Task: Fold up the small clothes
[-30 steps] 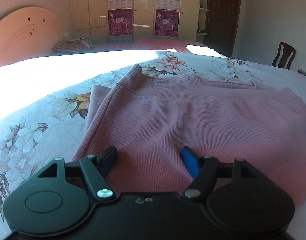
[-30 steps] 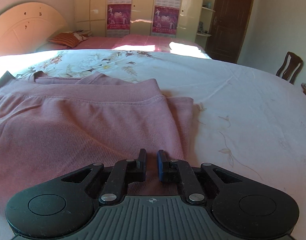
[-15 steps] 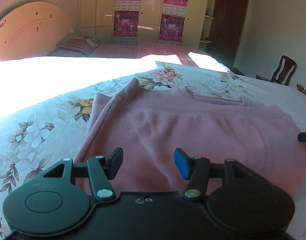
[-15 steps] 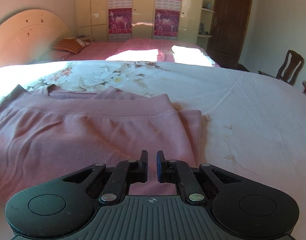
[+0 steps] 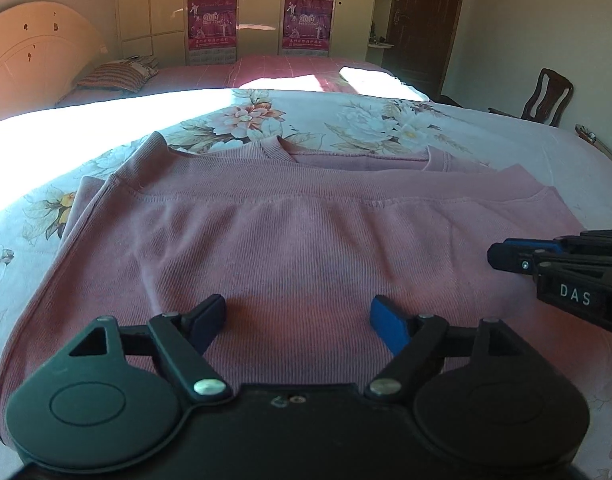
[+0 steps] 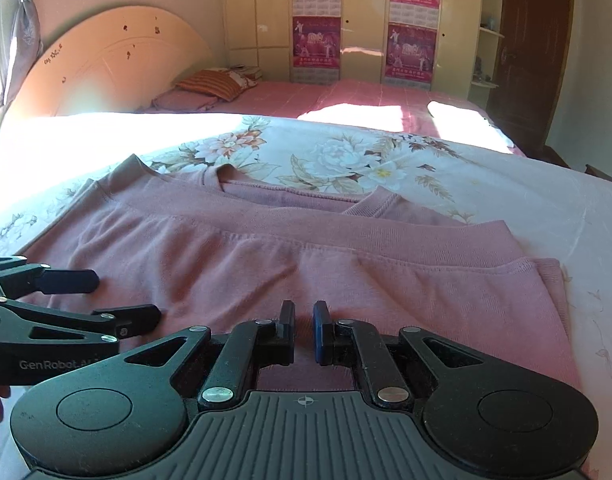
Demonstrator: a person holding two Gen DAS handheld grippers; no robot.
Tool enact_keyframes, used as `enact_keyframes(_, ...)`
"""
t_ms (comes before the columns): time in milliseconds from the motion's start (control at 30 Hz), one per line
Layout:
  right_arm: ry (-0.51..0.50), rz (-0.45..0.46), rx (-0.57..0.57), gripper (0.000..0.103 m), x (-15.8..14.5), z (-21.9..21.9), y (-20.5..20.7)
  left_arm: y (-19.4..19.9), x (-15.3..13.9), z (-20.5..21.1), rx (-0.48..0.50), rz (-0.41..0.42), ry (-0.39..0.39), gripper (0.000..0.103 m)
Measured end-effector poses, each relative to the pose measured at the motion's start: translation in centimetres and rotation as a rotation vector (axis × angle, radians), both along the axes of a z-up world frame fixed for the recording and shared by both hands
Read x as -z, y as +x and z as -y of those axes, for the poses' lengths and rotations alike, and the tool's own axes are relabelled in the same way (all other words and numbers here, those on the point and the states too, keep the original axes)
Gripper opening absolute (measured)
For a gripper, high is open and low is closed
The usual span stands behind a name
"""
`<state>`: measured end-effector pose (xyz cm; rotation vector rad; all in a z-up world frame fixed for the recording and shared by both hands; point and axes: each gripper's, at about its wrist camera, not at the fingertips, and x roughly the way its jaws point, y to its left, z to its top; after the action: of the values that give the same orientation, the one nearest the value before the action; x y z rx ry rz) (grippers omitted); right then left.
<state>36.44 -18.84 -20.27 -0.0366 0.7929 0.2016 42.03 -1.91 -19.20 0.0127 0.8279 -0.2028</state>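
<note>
Both grippers (image 5: 302,314) (image 6: 304,330) hover over folded pink sweater (image 5: 306,240), left jaws opening.

Floral bedsheet (image 5: 266,120) covers near bed, strong sun patch at left. Second bed with pink cover (image 6: 365,96) behind; striped pillow (image 6: 210,82) beside curved headboard (image 6: 118,60). Cream wardrobe (image 5: 258,8) carries two red posters (image 5: 212,20). Dark door (image 5: 425,20) and wooden chair (image 5: 547,96) at right

Each black hand-held gripper (image 5: 300,318) has one blue pad and silver screws
</note>
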Motion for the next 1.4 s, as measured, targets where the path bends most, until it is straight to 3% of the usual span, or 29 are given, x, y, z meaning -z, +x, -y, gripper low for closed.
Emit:
enact_keyframes(67,0.033,-0.003,0.007,0.007,0.1,1.4,-0.3,-0.1,0.1,-0.7,-0.005,-0.004,-0.014,0.083)
enact_keyframes(267,-0.001,-0.018,0.078,0.007,0.4,4.6,-2.4,-0.9,0.0,-1.1,-0.002,0.006,0.0,0.084)
enact_keyframes(333,-0.003,-0.052,0.084,0.033,1.3,5.4,-3.2,-0.8,-0.1,-1.0,-0.006,0.005,0.005,0.084)
enact_keyframes(700,-0.068,-0.031,0.134,0.033,1.0,9.5,-8.2,-3.2,0.2,-3.1,0.001,0.013,0.047,0.086)
enact_keyframes(833,-0.076,-0.041,0.152,0.033,1.2,9.9,-9.3,-4.7,0.8,-3.8,0.029,0.045,0.112,0.085)
enact_keyframes(967,-0.06,-0.018,0.174,0.033,-0.4,9.4,-9.8,-5.3,-0.4,-4.2,-0.014,0.02,0.086,0.08)
enact_keyframes(1100,-0.088,-0.084,0.166,0.033,0.8,9.3,-9.7,-6.4,0.0,-4.9,-0.027,0.002,0.101,0.083)
enact_keyframes(1200,-0.013,-0.057,0.194,0.033,-0.5,9.4,-10.3,-6.8,0.0,-5.7,-0.061,-0.01,0.067,0.082)
enact_keyframes(1400,0.072,-0.024,0.127,0.033,-2.5,6.3,-11.1,-8.8,-1.6,-7.3,-0.132,-0.04,-0.045,0.083)
